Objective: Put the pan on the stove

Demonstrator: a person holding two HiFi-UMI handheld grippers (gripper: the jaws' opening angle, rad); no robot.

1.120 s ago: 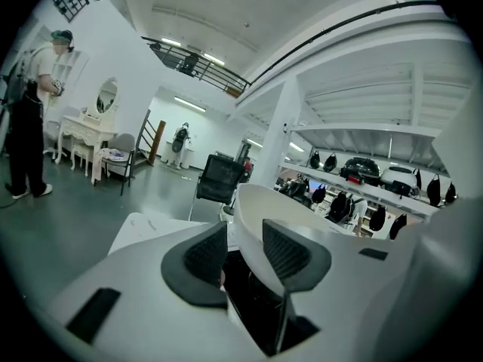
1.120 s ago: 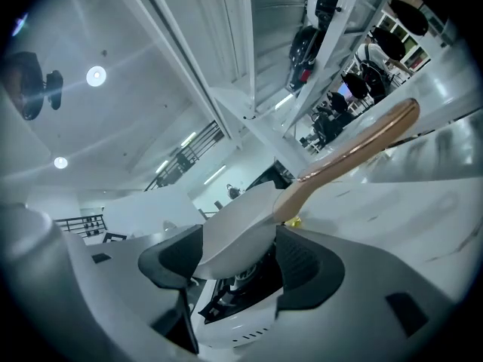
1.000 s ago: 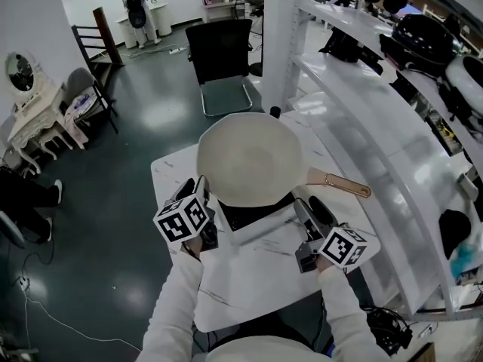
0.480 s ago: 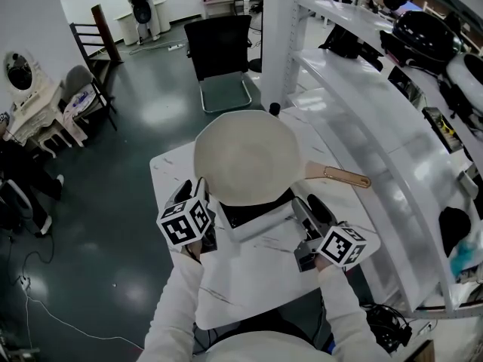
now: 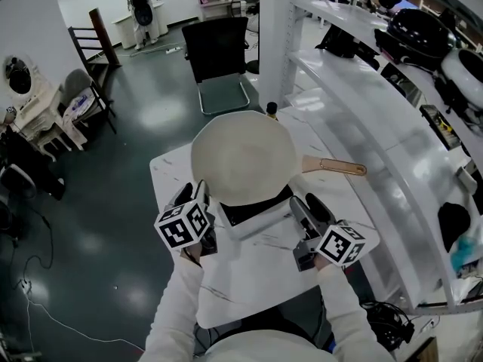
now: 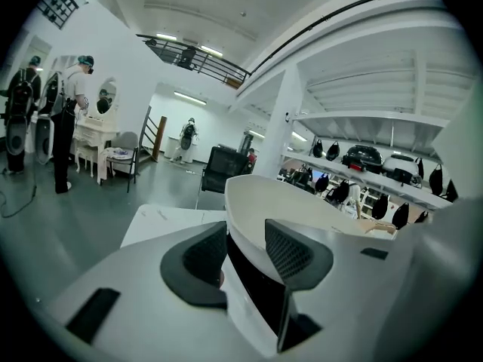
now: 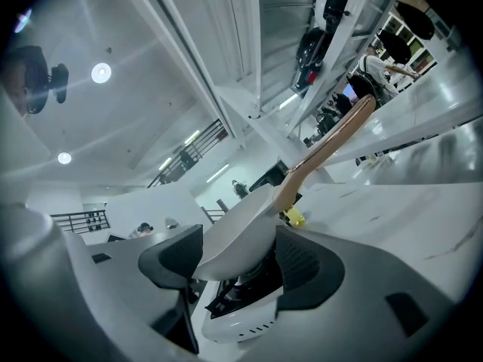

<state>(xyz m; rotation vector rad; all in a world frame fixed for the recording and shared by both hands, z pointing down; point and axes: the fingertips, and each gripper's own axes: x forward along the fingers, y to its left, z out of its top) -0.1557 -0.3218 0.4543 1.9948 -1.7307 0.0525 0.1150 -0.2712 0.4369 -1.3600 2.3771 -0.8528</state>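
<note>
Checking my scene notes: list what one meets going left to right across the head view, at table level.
left gripper → pan → right gripper → shelf rack

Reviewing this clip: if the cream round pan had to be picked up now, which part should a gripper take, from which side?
Probably the tan wooden handle, approached from the person's right with the right gripper. It is a slim straight bar jutting clear of the black stove over the white table, whereas the cream round pan's bowl is wide and curved.
</note>
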